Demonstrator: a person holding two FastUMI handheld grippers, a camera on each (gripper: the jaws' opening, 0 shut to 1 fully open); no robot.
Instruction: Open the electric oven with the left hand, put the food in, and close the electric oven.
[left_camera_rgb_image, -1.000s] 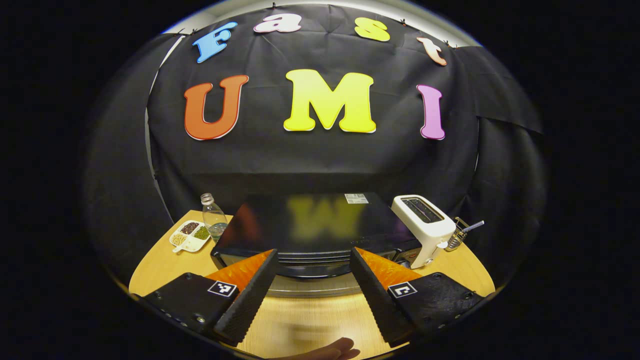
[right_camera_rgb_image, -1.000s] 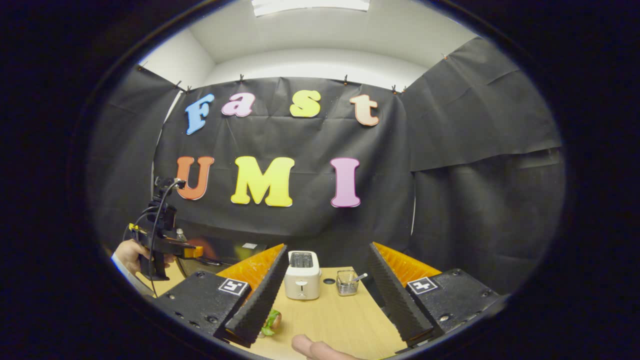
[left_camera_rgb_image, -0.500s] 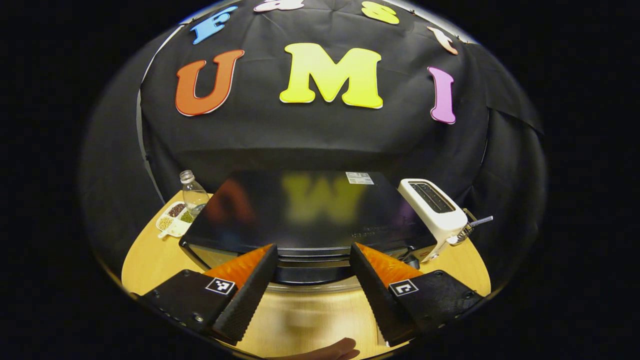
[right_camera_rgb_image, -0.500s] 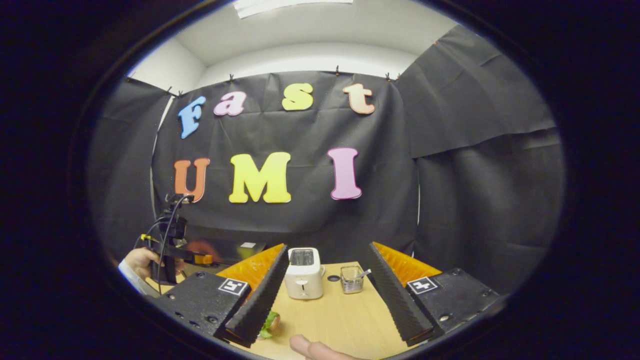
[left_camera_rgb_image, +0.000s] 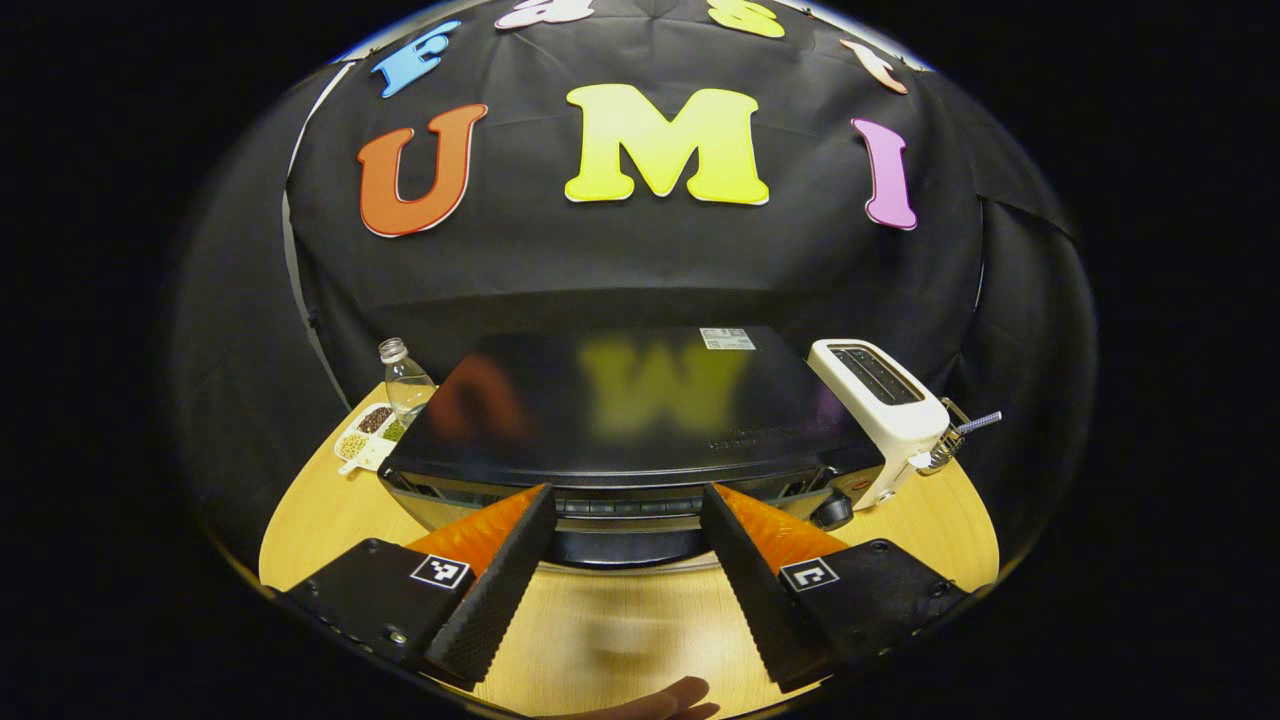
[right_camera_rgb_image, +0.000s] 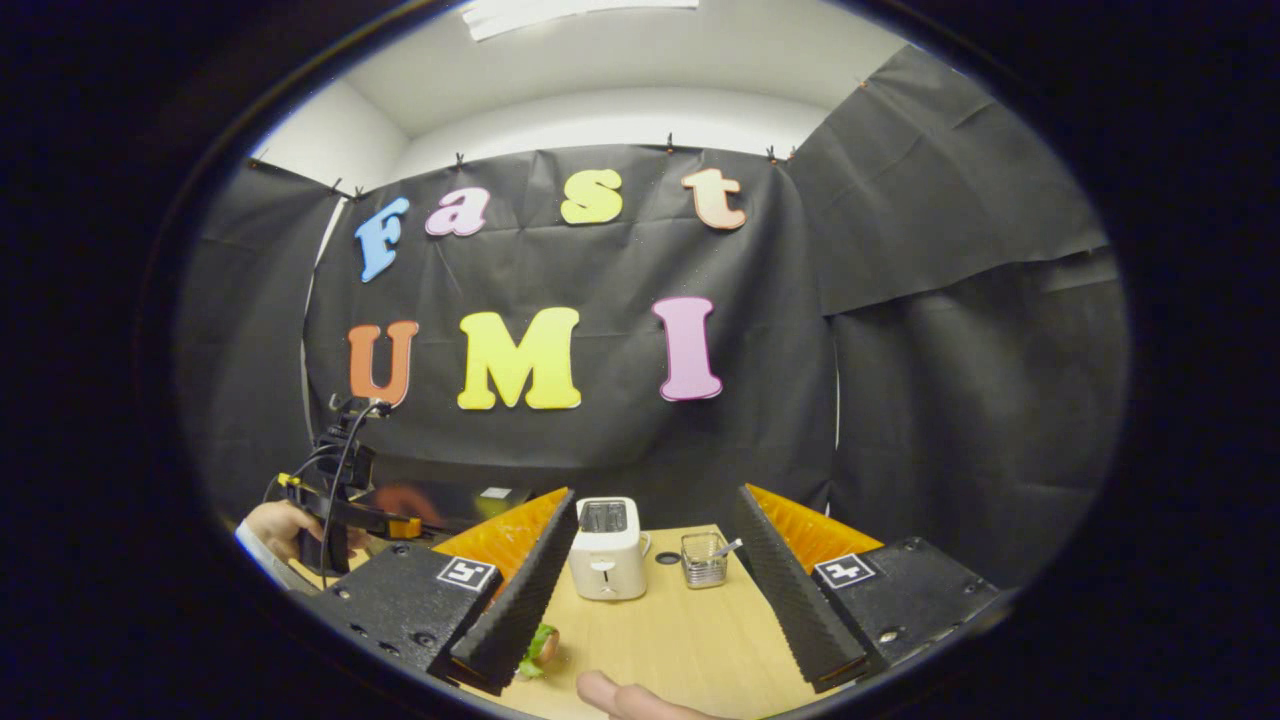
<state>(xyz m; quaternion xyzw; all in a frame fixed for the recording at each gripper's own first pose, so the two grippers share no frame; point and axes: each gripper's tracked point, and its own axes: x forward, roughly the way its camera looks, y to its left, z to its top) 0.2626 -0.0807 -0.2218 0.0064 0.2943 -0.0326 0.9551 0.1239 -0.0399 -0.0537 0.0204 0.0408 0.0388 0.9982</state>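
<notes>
1. Left gripper view: the left gripper (left_camera_rgb_image: 625, 575) has its two fingers spread wide, with nothing between them.
2. Just past the fingertips sits the shiny black box-shaped electric oven (left_camera_rgb_image: 620, 405) on the light wooden table (left_camera_rgb_image: 320, 510). Its door looks shut.
3. A white toaster (left_camera_rgb_image: 885, 415) stands right beside the oven. A clear plastic bottle (left_camera_rgb_image: 405, 380) and a small white tray of beans (left_camera_rgb_image: 365, 440) sit on the other side.
4. Right gripper view: the right gripper (right_camera_rgb_image: 655, 605) is also wide apart and holds nothing.
5. The food, a small sandwich with green leaves (right_camera_rgb_image: 540, 645), lies on the table, partly hidden by one finger.
6. Farther back stand the toaster (right_camera_rgb_image: 608, 550) and a small wire basket (right_camera_rgb_image: 704, 560).
7. Far off to one side, a hand (right_camera_rgb_image: 275, 525) holds the left gripper by the oven (right_camera_rgb_image: 440, 500).
</notes>
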